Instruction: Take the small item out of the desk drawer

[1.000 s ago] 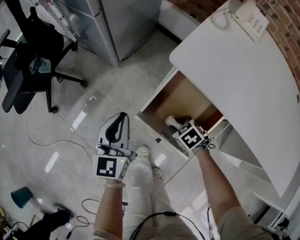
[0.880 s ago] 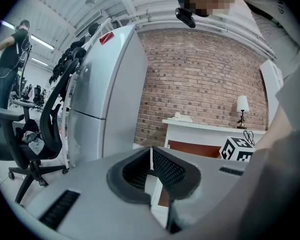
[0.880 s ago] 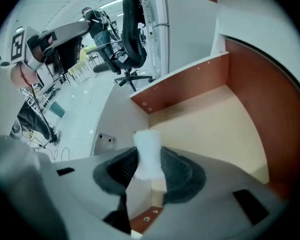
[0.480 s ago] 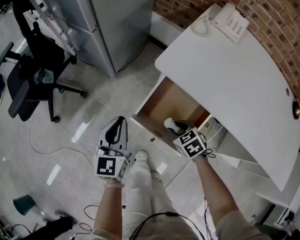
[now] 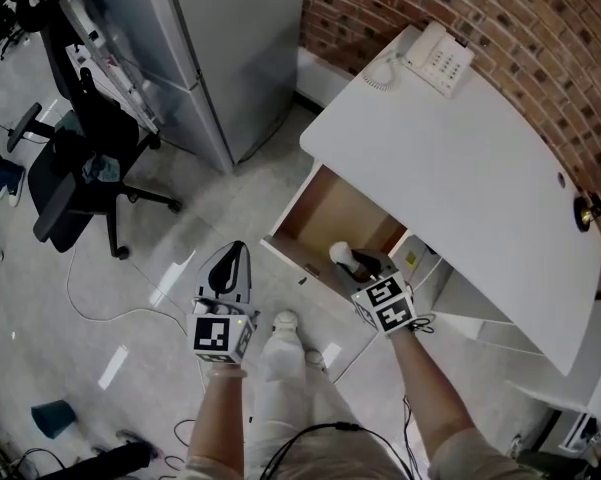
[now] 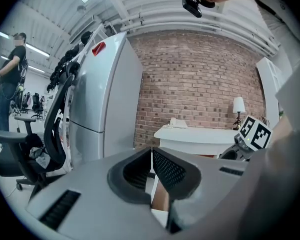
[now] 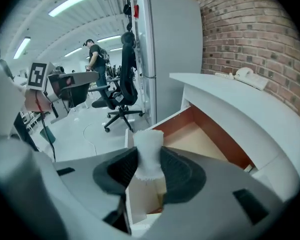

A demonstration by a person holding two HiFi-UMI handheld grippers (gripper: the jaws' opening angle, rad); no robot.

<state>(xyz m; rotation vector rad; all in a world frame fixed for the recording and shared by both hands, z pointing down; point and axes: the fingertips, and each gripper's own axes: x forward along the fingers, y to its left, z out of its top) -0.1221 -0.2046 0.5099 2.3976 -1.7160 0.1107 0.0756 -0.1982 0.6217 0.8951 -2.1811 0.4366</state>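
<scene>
Right gripper jaws clamped on small white item, item above open drawer under table near edge. Left gripper jaws together, empty. Removal looks nearly done; carrying clear remains.

Telephone on desk, drawer beneath

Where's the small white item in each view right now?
Head view: white item at centre, above the open drawer, in the right gripper.
Left gripper view: not in it.
Right gripper view: centre, pinched between the jaws.
Shared landmark: white phone on the desk.
</scene>
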